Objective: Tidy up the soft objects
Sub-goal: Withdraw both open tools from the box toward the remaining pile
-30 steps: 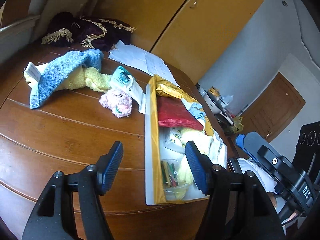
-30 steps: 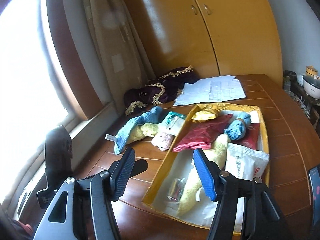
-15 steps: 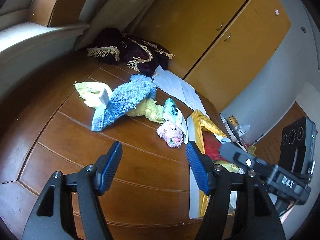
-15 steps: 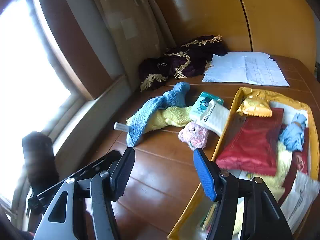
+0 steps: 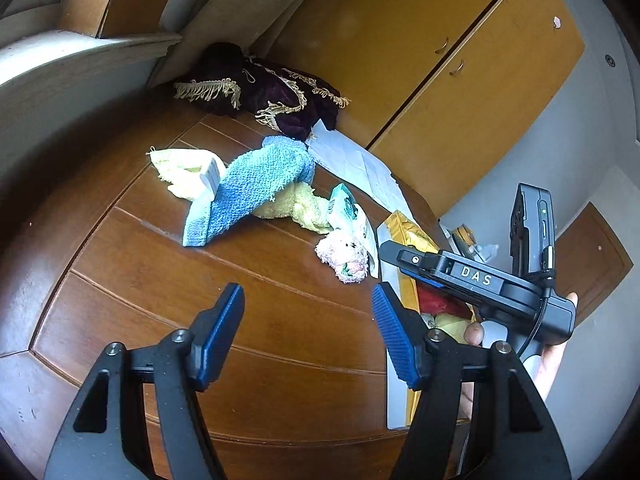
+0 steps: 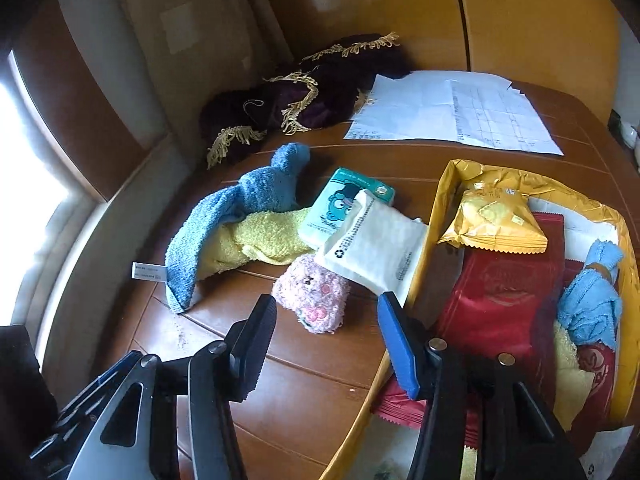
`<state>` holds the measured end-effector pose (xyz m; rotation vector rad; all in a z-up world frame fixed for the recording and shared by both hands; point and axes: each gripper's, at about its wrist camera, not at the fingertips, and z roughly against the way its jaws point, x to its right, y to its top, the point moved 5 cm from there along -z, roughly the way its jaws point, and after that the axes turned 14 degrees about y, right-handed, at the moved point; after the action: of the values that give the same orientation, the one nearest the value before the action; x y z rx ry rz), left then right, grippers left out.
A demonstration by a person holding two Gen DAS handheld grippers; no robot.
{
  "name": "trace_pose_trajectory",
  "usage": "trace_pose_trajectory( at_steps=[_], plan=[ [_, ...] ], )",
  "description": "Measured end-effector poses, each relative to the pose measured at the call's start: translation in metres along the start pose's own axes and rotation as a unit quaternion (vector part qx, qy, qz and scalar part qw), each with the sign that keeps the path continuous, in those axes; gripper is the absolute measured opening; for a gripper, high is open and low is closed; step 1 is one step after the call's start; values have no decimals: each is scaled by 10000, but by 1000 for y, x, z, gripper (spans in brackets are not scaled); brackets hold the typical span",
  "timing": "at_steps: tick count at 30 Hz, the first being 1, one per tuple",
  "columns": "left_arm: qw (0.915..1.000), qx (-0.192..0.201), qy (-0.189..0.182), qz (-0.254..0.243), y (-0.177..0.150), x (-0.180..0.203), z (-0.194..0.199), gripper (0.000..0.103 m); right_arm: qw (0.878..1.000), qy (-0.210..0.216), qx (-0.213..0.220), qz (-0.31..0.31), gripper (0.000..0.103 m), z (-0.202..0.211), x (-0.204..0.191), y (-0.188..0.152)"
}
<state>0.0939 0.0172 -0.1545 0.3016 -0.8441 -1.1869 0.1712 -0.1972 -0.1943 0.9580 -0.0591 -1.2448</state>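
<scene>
From the left wrist view, the left gripper [image 5: 306, 334] hangs with its jaws spread wide and nothing between them, over a bare stretch of the wooden desk [image 5: 132, 264], which suggests it is lining up on the soft pile rather than carrying anything. That pile lies toward the far edge: a blue towel [image 5: 250, 190] draped across a yellow towel [image 5: 294, 208], with a pink plush toy [image 5: 346, 256] just beside the gold-rimmed tray [image 5: 400, 360] and touching the tissue packs behind it. A purple fringed cloth [image 5: 272, 88] is bunched in the far corner, beside loose papers [image 5: 352, 162]. The other tool crosses in over the tray, held in a hand [image 5: 554, 356]. From the right wrist view, the right gripper [image 6: 326, 336] is also wide and empty, its fingertips framing the pink plush toy [image 6: 314, 294], so this looks like an approach to pick that one first. A white tissue pack [image 6: 374, 240] leans over the tray rim [image 6: 434, 216] and partly covers a green tissue pack [image 6: 346, 198]. The tray already holds a yellow snack packet [image 6: 496, 220], a red packet [image 6: 500, 296] and a small blue cloth [image 6: 590, 304], apparently as the sorting place. The blue towel [image 6: 240, 208] and yellow towel [image 6: 264, 236] are outside the tray, not yet sorted.
</scene>
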Motion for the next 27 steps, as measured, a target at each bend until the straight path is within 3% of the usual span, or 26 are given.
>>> trace_pose_trajectory(
  at_steps=[5,12,16,24,27],
  plan=[
    [10000,6,31,-70,-1,6,-1,66,9995,-250,156,-106,53,9,20,1],
    [9997,-63,54,-251,-1,18,-5,66,9992,34,-34,401,54,16,18,-9],
    [9977,-318,226,-563,5,32,-22,66,9989,248,-90,382,56,20,18,-10],
    [9826,-648,477,-1675,13,85,-77,66,9982,564,224,-20,56,35,11,8],
    [9728,-882,805,-1987,15,98,-102,66,9966,641,390,-352,58,33,21,16]
  ],
)
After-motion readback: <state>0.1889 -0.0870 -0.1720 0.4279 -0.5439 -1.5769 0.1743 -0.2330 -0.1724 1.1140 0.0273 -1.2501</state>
